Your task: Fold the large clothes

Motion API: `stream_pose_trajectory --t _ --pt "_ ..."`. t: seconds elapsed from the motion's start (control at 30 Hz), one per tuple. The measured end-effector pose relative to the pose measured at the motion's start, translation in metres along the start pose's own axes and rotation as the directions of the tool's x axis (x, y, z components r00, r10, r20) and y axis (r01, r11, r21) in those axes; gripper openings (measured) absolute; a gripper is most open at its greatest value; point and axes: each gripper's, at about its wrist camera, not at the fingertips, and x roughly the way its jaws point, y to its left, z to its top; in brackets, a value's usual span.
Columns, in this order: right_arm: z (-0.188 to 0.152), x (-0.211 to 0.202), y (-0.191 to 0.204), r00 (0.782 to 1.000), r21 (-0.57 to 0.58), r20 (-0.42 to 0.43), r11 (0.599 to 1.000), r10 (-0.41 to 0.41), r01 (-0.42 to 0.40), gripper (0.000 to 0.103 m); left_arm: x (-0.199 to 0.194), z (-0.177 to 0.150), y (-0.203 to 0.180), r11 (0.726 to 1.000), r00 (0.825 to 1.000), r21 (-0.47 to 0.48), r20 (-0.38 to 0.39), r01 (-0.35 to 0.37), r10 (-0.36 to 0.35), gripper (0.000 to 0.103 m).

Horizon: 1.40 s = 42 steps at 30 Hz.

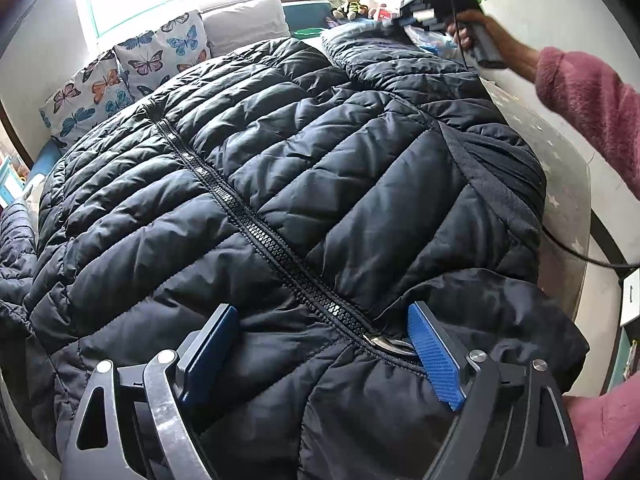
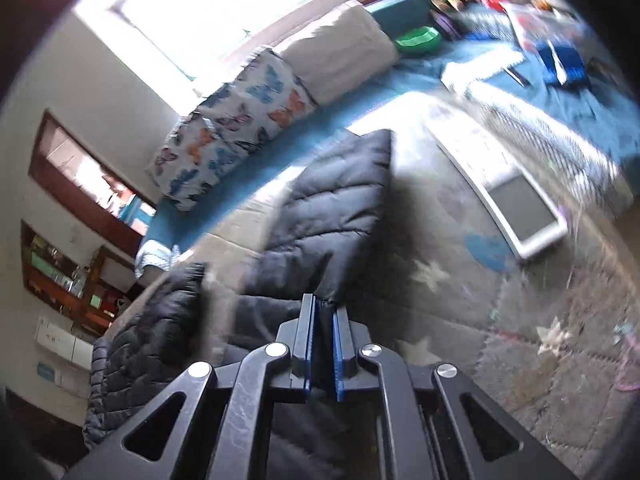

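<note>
A black quilted puffer jacket (image 1: 280, 160) lies spread on the table, zipped, with its zipper pull (image 1: 384, 344) near the collar. My left gripper (image 1: 322, 312) is open over that collar end, one blue pad on each side of the zipper and neither pressing the fabric. The right gripper (image 2: 324, 306) is shut on the edge of the jacket's sleeve (image 2: 336, 200), with dark fabric pinched between its blue pads. In the left wrist view the right gripper (image 1: 404, 20) sits at the far sleeve end, held by a hand (image 1: 464, 34) in a pink fleece sleeve (image 1: 580, 92).
Butterfly-print cushions (image 1: 120, 80) and a white cushion line a blue bench behind the table. A white-framed board (image 2: 524, 216) lies on the grey star-patterned tabletop (image 2: 520, 340) to the right. Soft toys (image 1: 344, 2) and a green bowl (image 2: 418, 40) sit at the back. A black cable (image 1: 580, 256) trails over the right edge.
</note>
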Motion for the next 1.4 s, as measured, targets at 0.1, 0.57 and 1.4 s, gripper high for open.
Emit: stream_pose_trajectory --t 0.1,0.57,1.4 --pt "0.004 -0.032 0.044 0.998 -0.117 0.054 0.993 0.015 -0.009 0.009 -0.006 0.003 0.000 1.000 1.000 0.006 -0.004 -0.005 0.005 0.092" --pt "-0.140 -0.119 0.256 0.991 -0.695 0.049 0.717 0.125 -0.056 0.009 -0.105 -0.025 0.071 0.975 0.970 -0.184 0.186 -0.122 0.157 0.092" --pt "-0.290 -0.118 0.258 0.973 -0.685 -0.228 0.705 0.032 -0.184 0.025 -0.175 -0.051 0.120 0.939 0.928 -0.331 0.309 -0.098 0.206 0.102"
